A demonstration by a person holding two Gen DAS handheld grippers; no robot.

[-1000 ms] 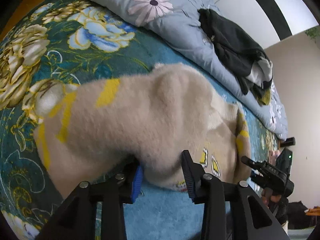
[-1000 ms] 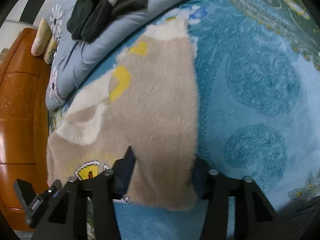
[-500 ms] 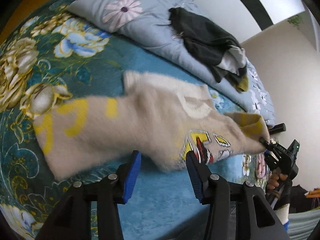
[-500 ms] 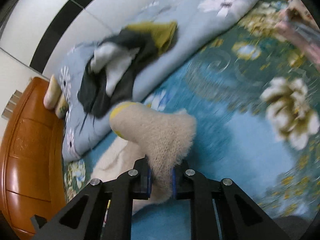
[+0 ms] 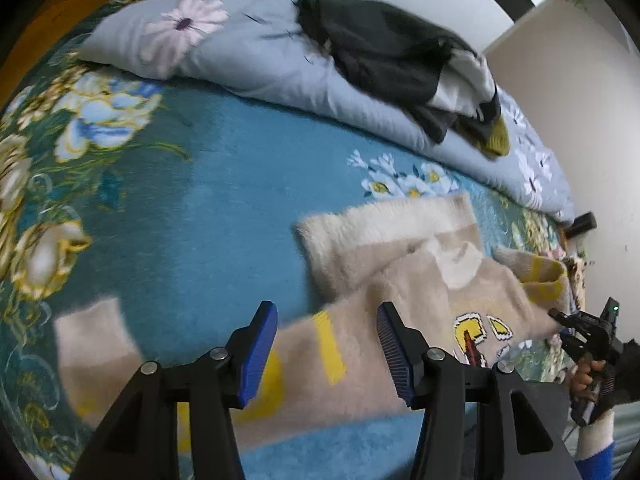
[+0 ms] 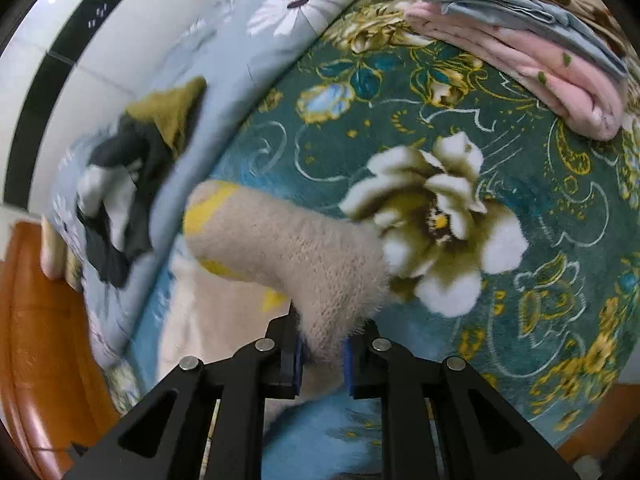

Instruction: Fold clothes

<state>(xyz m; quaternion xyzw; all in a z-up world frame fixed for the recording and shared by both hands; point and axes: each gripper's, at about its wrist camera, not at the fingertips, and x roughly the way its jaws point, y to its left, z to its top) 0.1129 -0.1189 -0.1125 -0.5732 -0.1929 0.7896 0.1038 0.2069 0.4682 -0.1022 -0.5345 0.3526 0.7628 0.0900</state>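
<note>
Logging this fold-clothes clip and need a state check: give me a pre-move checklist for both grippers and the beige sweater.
1. Right gripper clamped on a sweater sleeve: ok.
2. Left gripper open, holding nothing: ok.
3. Sweater laid flat on the blanket: not ok, one sleeve is lifted and the body is rumpled.
4. Dark clothes pile on the quilt, apart from the sweater: ok.
5. Folded stack apart from the sweater: ok.
6. Grip depth on sleeve: cannot tell.

The sweater (image 5: 408, 312) lay spread on the bed (image 5: 200, 216), ahead of the left tool (image 5: 326, 344). Behind it ran the quilt (image 5: 248, 52), a heap of clothes (image 5: 400, 64) on top. At the right tool (image 6: 322, 354), one sleeve (image 6: 304, 256) rose between the fingers; folded laundry (image 6: 532, 44) sat far right.
</note>
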